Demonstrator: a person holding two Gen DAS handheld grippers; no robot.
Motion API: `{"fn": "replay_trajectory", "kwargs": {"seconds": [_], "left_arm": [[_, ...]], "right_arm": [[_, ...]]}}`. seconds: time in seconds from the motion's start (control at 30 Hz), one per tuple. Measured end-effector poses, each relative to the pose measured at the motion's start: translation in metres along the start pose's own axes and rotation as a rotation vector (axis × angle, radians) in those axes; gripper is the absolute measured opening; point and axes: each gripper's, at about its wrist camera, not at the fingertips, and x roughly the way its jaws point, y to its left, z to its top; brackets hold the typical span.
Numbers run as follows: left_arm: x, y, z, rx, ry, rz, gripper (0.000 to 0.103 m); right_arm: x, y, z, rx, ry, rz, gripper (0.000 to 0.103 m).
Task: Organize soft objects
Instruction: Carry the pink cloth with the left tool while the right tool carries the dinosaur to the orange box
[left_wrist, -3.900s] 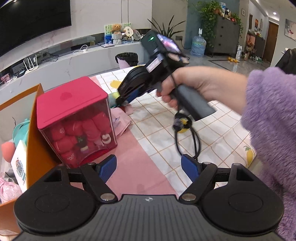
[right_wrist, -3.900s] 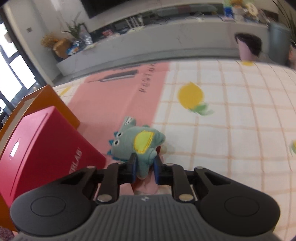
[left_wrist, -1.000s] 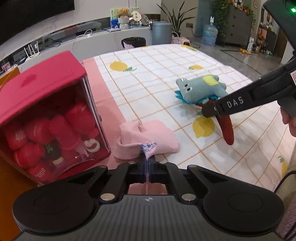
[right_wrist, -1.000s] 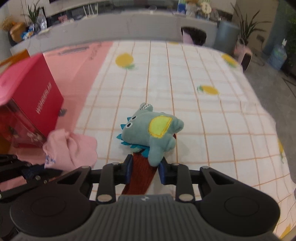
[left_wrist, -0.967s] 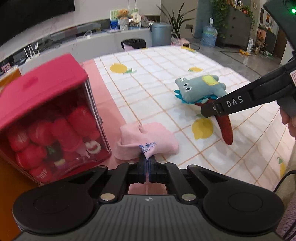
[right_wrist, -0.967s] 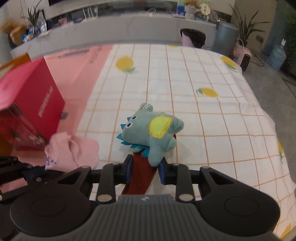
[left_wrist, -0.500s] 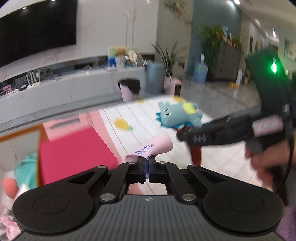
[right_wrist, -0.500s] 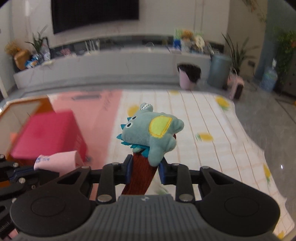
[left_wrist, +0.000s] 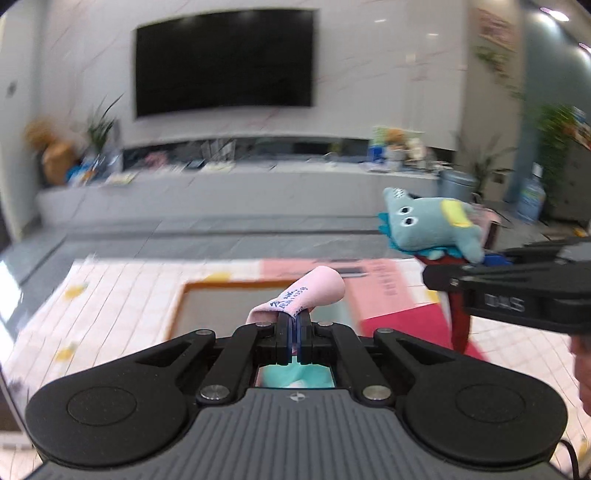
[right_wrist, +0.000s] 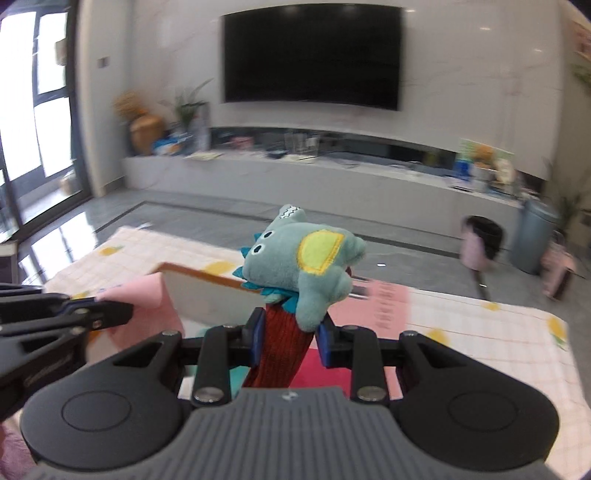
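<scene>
Pink cloth (left_wrist: 306, 295), soft, rolled into a loose tube, blue printed writing along one side, was pinched at its near end between the shut left gripper (left_wrist: 294, 334) pads and stuck up and forward to the right of them. Teal plush dinosaur (right_wrist: 303, 267), yellow patch on its side, blue spikes, two dot eyes, dark red ribbed tail (right_wrist: 282, 347), was clamped by that tail in the right gripper (right_wrist: 289, 341), body upright above the pads, head tilted left.

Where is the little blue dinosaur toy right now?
The dinosaur toy is up in the air, pinched in the right gripper, right of the pink cloth, above the orange-rimmed box.
</scene>
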Motion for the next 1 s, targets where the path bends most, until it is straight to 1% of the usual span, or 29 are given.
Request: {"fn": "replay_trajectory", "kwargs": {"seconds": [0.07, 0.13, 0.23, 0.27, 0.33, 0.4, 0.43, 0.5, 0.57, 0.63, 0.67, 0.73, 0.8, 0.83, 0.87, 0.9, 0.93, 0.97, 1.0], "left_arm": [[0.009, 0.02, -0.006, -0.038, 0.038, 0.006, 0.002], [0.019, 0.038, -0.012, -0.079, 0.076, -0.01, 0.002], [0.032, 0.069, -0.023, -0.165, 0.16, -0.11, 0.002], [0.038, 0.075, -0.025, -0.175, 0.185, -0.128, 0.002], [0.045, 0.084, -0.032, -0.166, 0.23, -0.138, 0.002], [0.051, 0.088, -0.037, -0.141, 0.266, -0.12, 0.002], [0.055, 0.088, -0.039, -0.131, 0.281, -0.099, 0.002], [0.057, 0.089, -0.045, -0.113, 0.308, -0.055, 0.002], [0.059, 0.091, -0.048, -0.125, 0.339, -0.04, 0.002], [0.056, 0.093, -0.051, -0.119, 0.345, -0.041, 0.002], [0.054, 0.094, -0.053, -0.11, 0.347, -0.032, 0.002], [0.054, 0.092, -0.054, -0.098, 0.35, -0.01, 0.004], [0.054, 0.088, -0.055, -0.066, 0.353, 0.01, 0.005], [0.053, 0.085, -0.056, -0.046, 0.356, 0.011, 0.015], [0.052, 0.082, -0.056, -0.033, 0.354, 0.002, 0.027], [0.05, 0.08, -0.056, -0.027, 0.35, -0.007, 0.035], [0.046, 0.079, -0.056, -0.025, 0.341, -0.015, 0.057], [0.045, 0.077, -0.055, -0.024, 0.331, -0.023, 0.07], [0.041, 0.076, -0.055, -0.023, 0.321, -0.032, 0.072]], "right_arm": [[0.011, 0.022, 0.005, -0.031, 0.014, 0.041, 0.028], [0.024, 0.041, 0.007, -0.061, 0.042, 0.077, 0.028], [0.05, 0.065, 0.007, -0.108, 0.093, 0.116, 0.028], [0.06, 0.072, 0.006, -0.118, 0.112, 0.125, 0.028], [0.08, 0.082, 0.003, -0.129, 0.158, 0.138, 0.028], [0.097, 0.088, -0.001, -0.128, 0.193, 0.148, 0.028], [0.105, 0.091, -0.004, -0.138, 0.209, 0.155, 0.028], [0.121, 0.097, -0.006, -0.171, 0.235, 0.19, 0.028], [0.132, 0.103, -0.006, -0.214, 0.238, 0.231, 0.028], [0.138, 0.108, -0.003, -0.255, 0.229, 0.258, 0.028], [0.142, 0.11, -0.001, -0.277, 0.234, 0.289, 0.028], [0.151, 0.114, 0.001, -0.319, 0.266, 0.343, 0.028], [0.16, 0.119, -0.001, -0.366, 0.323, 0.364, 0.028], [0.165, 0.122, -0.003, -0.382, 0.352, 0.366, 0.028], [0.17, 0.123, -0.005, -0.395, 0.374, 0.363, 0.028], [0.174, 0.123, -0.006, -0.409, 0.386, 0.358, 0.028], [0.178, 0.123, -0.007, -0.423, 0.392, 0.355, 0.028], [0.182, 0.124, -0.007, -0.437, 0.396, 0.358, 0.028], [0.186, 0.125, -0.008, -0.455, 0.404, 0.365, 0.028]]}}
